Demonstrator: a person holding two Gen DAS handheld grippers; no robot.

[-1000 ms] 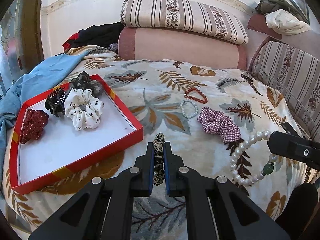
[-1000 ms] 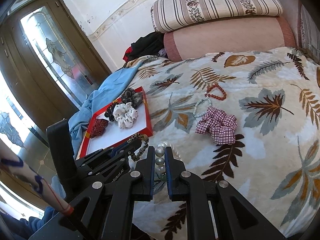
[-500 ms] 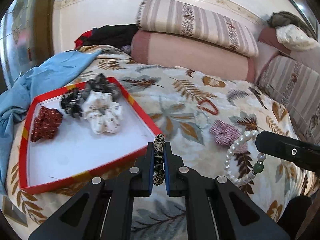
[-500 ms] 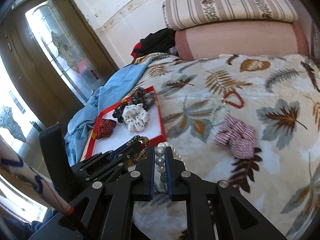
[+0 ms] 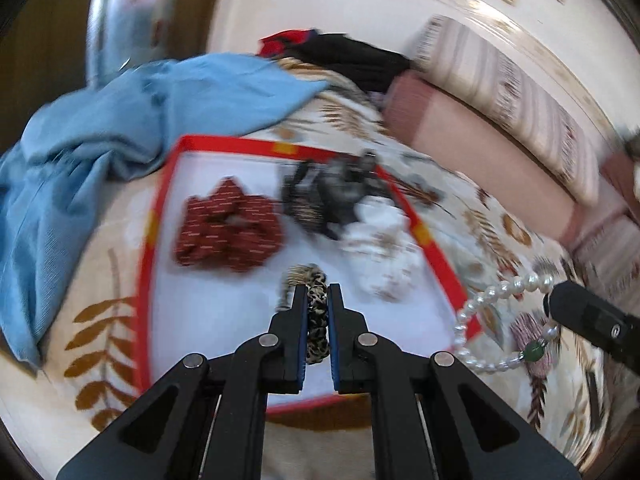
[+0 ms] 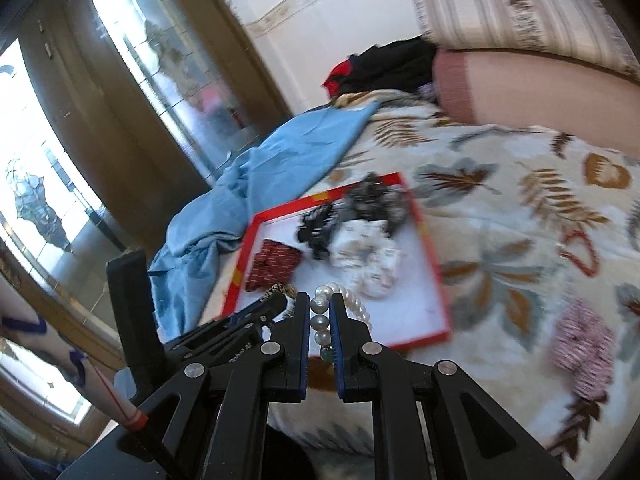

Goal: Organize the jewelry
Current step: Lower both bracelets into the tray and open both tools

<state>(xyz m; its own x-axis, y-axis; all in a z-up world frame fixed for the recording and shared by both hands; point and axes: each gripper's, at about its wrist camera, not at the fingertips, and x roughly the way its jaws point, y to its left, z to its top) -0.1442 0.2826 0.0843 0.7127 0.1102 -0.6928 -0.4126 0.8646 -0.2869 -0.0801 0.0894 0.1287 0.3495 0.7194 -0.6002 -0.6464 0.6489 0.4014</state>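
A: Right gripper point(image 6: 320, 312), jaw state?
B: Clamped on the pearl bracelet point(image 6: 320, 322); three pearls and a green bead show between the pads, and the rest loops out right over the tray point(image 6: 434, 258).

A: Left gripper point(image 6: 280, 304)?
B: Lower left, just beside the right one, its tip at the tray's near edge with a leopard band point(image 6: 276, 290) at the tip.

A: Tray contents?
B: Red scrunchie point(image 6: 274, 262), black clip point(image 6: 316, 226), dark scrunchie point(image 6: 374, 200), white scrunchie point(image 6: 368, 260), bunched at the far side. Blurred.

A: Off the tray?
B: Plaid scrunchie point(image 6: 584, 346) and red bead bracelet point(image 6: 580, 250) on the leaf blanket point(image 6: 500, 200), to the right. Blue cloth point(image 6: 256, 184) left of the tray.
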